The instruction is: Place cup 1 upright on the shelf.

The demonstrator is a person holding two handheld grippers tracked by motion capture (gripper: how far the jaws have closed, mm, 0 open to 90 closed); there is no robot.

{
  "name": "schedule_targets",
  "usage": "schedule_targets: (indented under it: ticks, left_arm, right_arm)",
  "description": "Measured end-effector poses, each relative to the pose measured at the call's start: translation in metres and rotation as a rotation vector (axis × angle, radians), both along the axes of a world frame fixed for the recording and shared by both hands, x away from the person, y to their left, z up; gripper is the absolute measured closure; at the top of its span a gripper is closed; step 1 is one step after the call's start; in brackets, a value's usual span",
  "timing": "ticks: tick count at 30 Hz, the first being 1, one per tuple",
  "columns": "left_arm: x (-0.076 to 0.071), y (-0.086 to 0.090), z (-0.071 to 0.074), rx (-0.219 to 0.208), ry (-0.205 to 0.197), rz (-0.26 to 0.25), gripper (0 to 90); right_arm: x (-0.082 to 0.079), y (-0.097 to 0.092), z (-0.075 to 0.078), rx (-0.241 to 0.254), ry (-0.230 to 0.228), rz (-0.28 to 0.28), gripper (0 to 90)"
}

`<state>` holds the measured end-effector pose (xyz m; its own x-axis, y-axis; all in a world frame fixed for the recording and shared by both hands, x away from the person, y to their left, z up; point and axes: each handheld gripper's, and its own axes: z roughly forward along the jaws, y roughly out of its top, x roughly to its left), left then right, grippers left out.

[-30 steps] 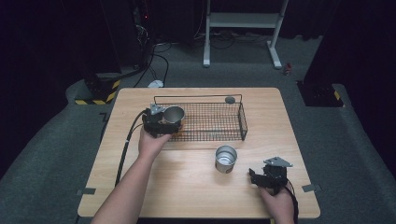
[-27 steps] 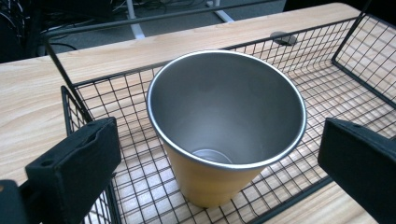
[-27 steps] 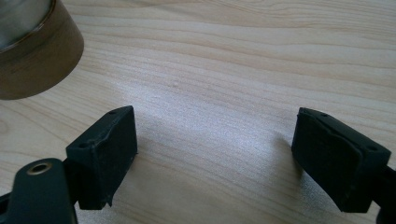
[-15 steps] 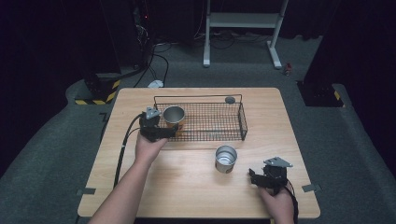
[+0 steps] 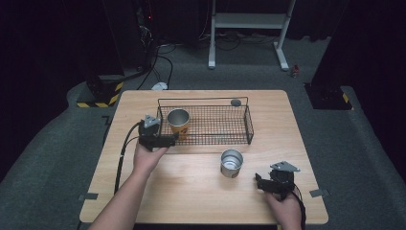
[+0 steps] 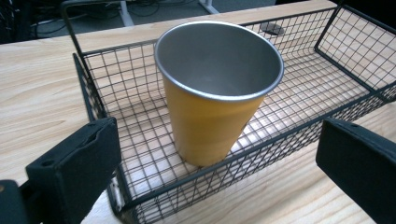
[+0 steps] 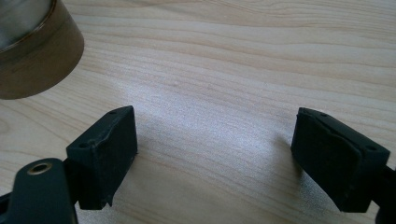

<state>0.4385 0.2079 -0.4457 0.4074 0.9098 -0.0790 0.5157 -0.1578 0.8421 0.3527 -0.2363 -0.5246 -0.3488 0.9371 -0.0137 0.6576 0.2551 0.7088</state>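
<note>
Your left gripper [image 5: 173, 138] sits at the near left corner of the wire basket [image 5: 249, 125], jaws spread wide with nothing between them; in the left gripper view [image 6: 219, 186] they stand outside the basket's near wall. The yellow cup [image 5: 178, 121] stands upright on the mesh floor at the basket's left end, just beyond that wall, rim up, steel interior showing [image 6: 215, 98]. Cup and jaws are apart, not touching. Your right gripper [image 5: 259, 181] rests low at the near right of the table [image 5: 191, 191], jaws also wide and holding nothing, bare wood between them in the right gripper view [image 7: 215, 154]. A second metal cup [image 5: 231, 163] stands upright on the table in front of the basket, near your right gripper but clear of it; its base shows at the upper left corner of the right gripper view [image 7: 32, 51]. A small dark round thing [image 5: 235, 102] lies on the table just behind the basket's far rail.
</note>
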Motion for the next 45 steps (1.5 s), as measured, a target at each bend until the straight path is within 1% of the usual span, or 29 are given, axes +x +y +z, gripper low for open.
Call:
schedule_targets:
  ticks: [3,6,9,14,16,21,23,31,32,36,41,43,45]
  left_arm:
    - [-0.004,0.003,-0.002,-0.006,0.01,-0.001,0.9]
    - [-0.007,0.005,-0.001,-0.008,0.011,-0.007,0.9]
    - [-0.011,0.007,-0.001,-0.019,0.015,-0.012,1.2]
    - [-0.016,0.008,0.0,-0.013,0.008,-0.017,1.4]
    - [-0.018,0.01,-0.001,-0.017,0.01,-0.019,1.4]
    - [-0.023,0.013,-0.004,-0.012,0.01,-0.02,1.6]
    - [-0.025,0.015,-0.007,-0.016,0.013,-0.022,1.8]
    - [-0.036,0.021,-0.017,-0.007,0.025,-0.041,2.7]
    - [-0.037,0.021,-0.019,-0.011,0.027,-0.039,2.7]
    - [-0.045,0.026,-0.027,-0.016,0.043,-0.046,3.3]
    - [-0.055,0.029,-0.037,-0.008,0.06,-0.058,3.9]
    - [-0.058,0.029,-0.042,-0.008,0.074,-0.065,4.0]
    - [-0.061,0.028,-0.046,0.001,0.083,-0.068,4.0]
  right_arm:
    - [0.0,0.0,0.0,0.0,0.001,-0.001,14.3]
    - [0.0,0.0,0.0,0.001,0.001,-0.001,14.3]
    - [0.0,0.0,0.0,0.0,0.001,-0.001,14.3]
    - [0.0,0.0,0.0,0.001,0.001,-0.001,14.3]
    - [0.0,0.0,0.0,0.0,0.0,-0.001,14.3]
    - [0.0,0.0,0.0,0.001,0.001,-0.001,14.3]
    - [0.0,0.0,0.0,0.001,0.001,-0.001,14.3]
    - [0.0,0.0,0.0,0.002,0.002,-0.002,14.3]
    - [0.0,0.0,0.0,0.003,0.002,-0.002,14.3]
    - [0.001,0.0,0.0,-0.001,0.0,0.002,14.3]
    - [0.002,0.0,0.0,-0.001,-0.001,0.005,14.5]
    - [0.002,0.0,0.0,-0.002,-0.002,0.004,14.5]
    - [0.002,0.0,0.0,-0.002,-0.002,0.005,14.5]
